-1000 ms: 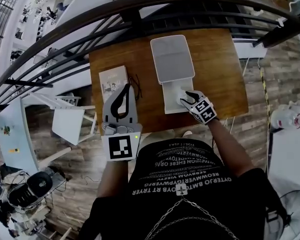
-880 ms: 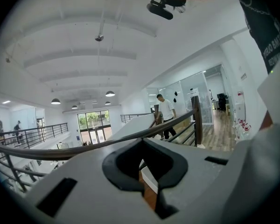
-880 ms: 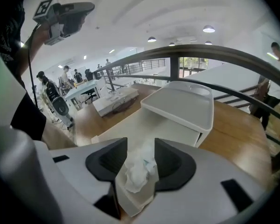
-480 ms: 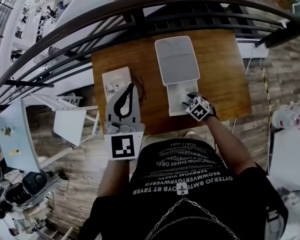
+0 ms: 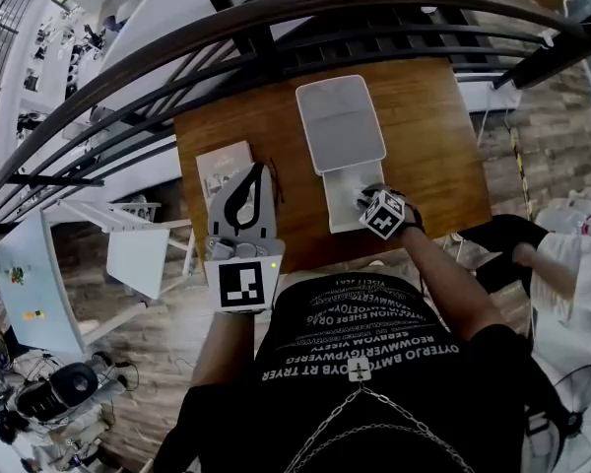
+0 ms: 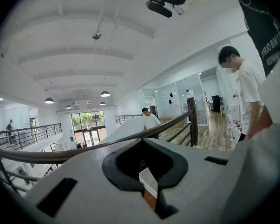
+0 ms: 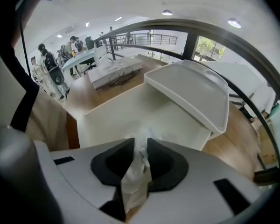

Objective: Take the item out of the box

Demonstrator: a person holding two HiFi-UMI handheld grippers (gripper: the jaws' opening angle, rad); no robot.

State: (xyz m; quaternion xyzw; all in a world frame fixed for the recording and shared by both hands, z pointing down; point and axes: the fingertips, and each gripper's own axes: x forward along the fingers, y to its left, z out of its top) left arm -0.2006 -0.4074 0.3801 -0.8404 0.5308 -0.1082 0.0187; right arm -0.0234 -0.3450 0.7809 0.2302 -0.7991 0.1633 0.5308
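Note:
A white box (image 5: pixel 347 203) stands on the wooden table (image 5: pixel 433 136), its lid (image 5: pixel 340 121) swung open to the far side. My right gripper (image 5: pixel 366 201) reaches into the box's near end. In the right gripper view its jaws are closing, and the pads press on a crumpled white item (image 7: pixel 136 171) that stands up between them over the box floor (image 7: pixel 130 115), beside the lid (image 7: pixel 191 92). My left gripper (image 5: pixel 250 171) hovers over the table's front left, shut and holding nothing. In its own view the left gripper (image 6: pixel 142 141) points up toward the hall.
A booklet (image 5: pixel 222 166) and a thin dark pair of glasses (image 5: pixel 274 170) lie left of the box. A dark curved railing (image 5: pixel 276 18) runs behind the table. A person (image 5: pixel 561 254) stands at the right edge. Below the table's front edge is my own torso.
The right gripper has settled into the box's near end and closed onto the white item. The left gripper stays hovering. A person has come into view at the right.

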